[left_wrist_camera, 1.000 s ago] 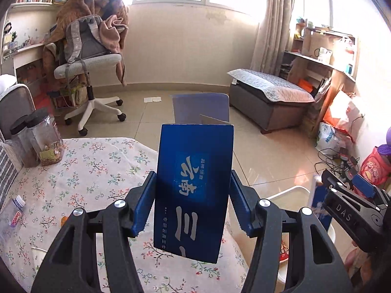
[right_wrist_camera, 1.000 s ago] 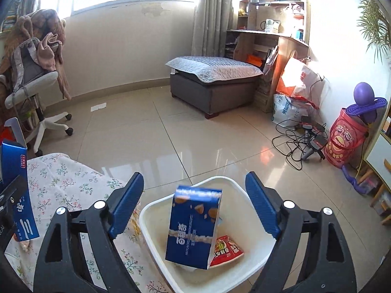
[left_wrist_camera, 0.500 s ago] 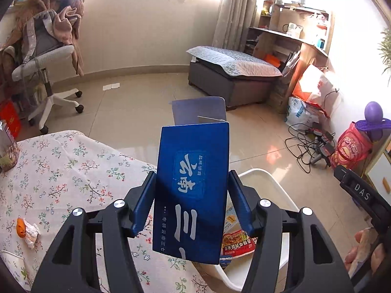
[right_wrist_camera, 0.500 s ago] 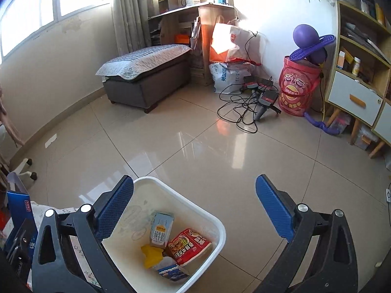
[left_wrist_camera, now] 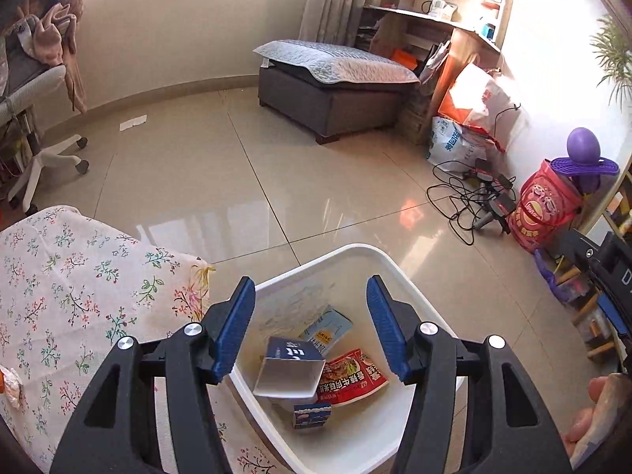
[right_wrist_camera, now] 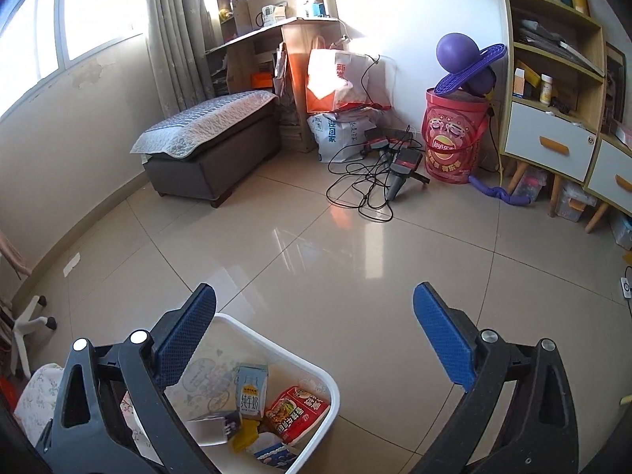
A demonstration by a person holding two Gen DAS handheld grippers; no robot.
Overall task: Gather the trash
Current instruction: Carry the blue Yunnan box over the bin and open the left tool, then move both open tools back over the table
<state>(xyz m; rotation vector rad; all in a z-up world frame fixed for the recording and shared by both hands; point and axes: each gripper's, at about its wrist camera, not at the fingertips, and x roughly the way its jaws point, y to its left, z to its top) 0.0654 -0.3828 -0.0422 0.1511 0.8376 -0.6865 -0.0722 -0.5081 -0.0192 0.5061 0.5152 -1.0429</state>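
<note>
Blue pads on my left gripper (left_wrist_camera: 310, 326) are standing wide apart, and nothing is sitting between them. I am holding it right over the white bin (left_wrist_camera: 399, 272). Down inside, the dark blue box (left_wrist_camera: 290, 367) is lying tipped on its side on top of the other trash. A red snack bag (left_wrist_camera: 349, 377) is lying beside it, touching it. A milk carton (left_wrist_camera: 326, 330) is resting just behind them, and a small blue carton (left_wrist_camera: 311, 414) is sitting at the near side.

My right gripper (right_wrist_camera: 314, 339) is also opening wide and holding nothing. It is pointing mostly at the bare floor, with the bin down at its left.

So I am thinking a good part of the job is done, since four pieces are already in the bin.

Beside the bin, the table with the flowery cloth (left_wrist_camera: 79, 276) is showing a small crumpled scrap (left_wrist_camera: 8, 383) at its far left edge. That is looking like trash to me, so I am guessing it is left to pick up. I cannot see the rest of the table from here.

Farther off, a white slip of paper (left_wrist_camera: 133, 122) is lying on the floor near the wall. I cannot tell if it is trash too.
</note>
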